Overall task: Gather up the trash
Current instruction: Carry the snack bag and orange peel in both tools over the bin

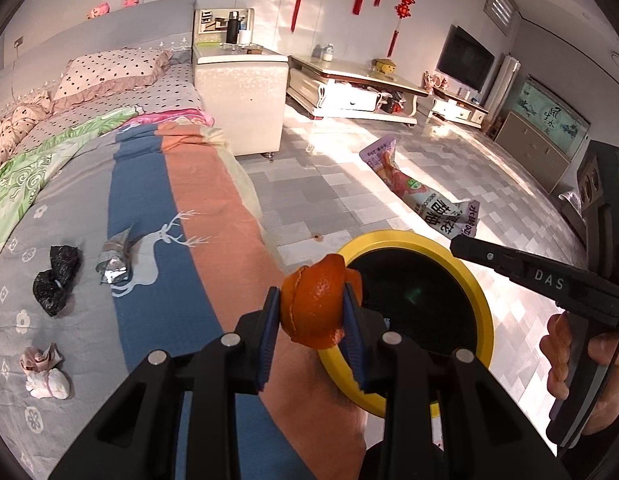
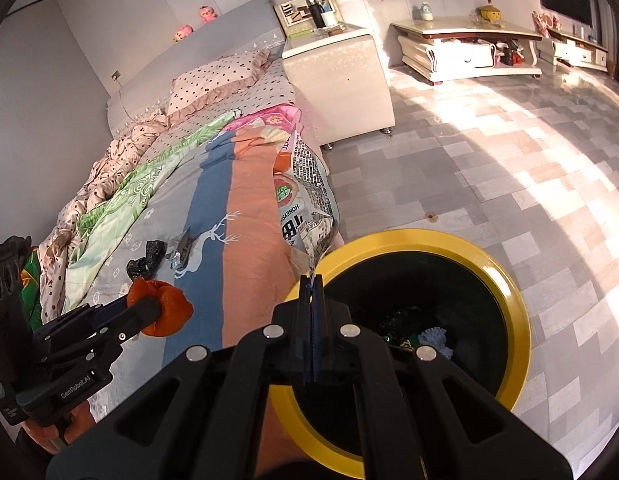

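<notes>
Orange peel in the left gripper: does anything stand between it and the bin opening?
Nothing visible does. The peel is held at the yellow bin rim, whose mouth is open. The right gripper holds a snack bag at the rim too, off to the side.

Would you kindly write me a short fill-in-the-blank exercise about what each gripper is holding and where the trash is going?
1. The left gripper is shut on an orange ____.
2. The right gripper pinches the corner of a printed snack ____.
3. The black trash bin on the floor has a ____ rim.
4. The crumpled foil wrapper lies on the ____.

Missing words: peel; bag; yellow; bed
</notes>
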{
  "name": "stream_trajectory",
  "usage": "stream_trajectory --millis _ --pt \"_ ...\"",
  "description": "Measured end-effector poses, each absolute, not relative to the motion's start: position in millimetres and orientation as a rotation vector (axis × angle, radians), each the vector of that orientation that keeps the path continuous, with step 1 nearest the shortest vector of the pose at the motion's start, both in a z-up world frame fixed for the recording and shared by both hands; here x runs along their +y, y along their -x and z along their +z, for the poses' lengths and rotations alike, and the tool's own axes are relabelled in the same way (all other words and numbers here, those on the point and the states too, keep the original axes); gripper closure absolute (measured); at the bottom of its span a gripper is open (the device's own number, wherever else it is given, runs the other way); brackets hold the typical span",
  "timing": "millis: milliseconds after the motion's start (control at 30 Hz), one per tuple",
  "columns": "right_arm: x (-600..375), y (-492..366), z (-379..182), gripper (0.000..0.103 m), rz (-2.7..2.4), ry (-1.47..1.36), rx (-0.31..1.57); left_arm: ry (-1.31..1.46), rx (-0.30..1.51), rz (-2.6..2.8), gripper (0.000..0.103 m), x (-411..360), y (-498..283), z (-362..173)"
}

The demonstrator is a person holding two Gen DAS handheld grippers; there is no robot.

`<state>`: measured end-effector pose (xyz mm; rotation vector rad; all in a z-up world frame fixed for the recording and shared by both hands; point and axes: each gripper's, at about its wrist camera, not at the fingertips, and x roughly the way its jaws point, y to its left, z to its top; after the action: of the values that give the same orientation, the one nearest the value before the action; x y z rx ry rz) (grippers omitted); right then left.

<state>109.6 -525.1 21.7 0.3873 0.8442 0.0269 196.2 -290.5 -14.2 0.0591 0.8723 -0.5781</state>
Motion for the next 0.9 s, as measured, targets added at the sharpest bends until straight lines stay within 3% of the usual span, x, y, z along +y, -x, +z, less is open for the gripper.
stream_trajectory --millis 767,900 --pt "-576.0 -100.8 -48.7 0.102 -0.042 -0.495 0.930 -0.057 0.990 -0.658 0.073 -356.4 -206.7 -69.4" --pt "-575.7 -100.3 -48.7 0.102 -0.050 -0.498 0.930 -0.037 0.999 -0.658 0.065 -352.6 -208.5 -67.6"
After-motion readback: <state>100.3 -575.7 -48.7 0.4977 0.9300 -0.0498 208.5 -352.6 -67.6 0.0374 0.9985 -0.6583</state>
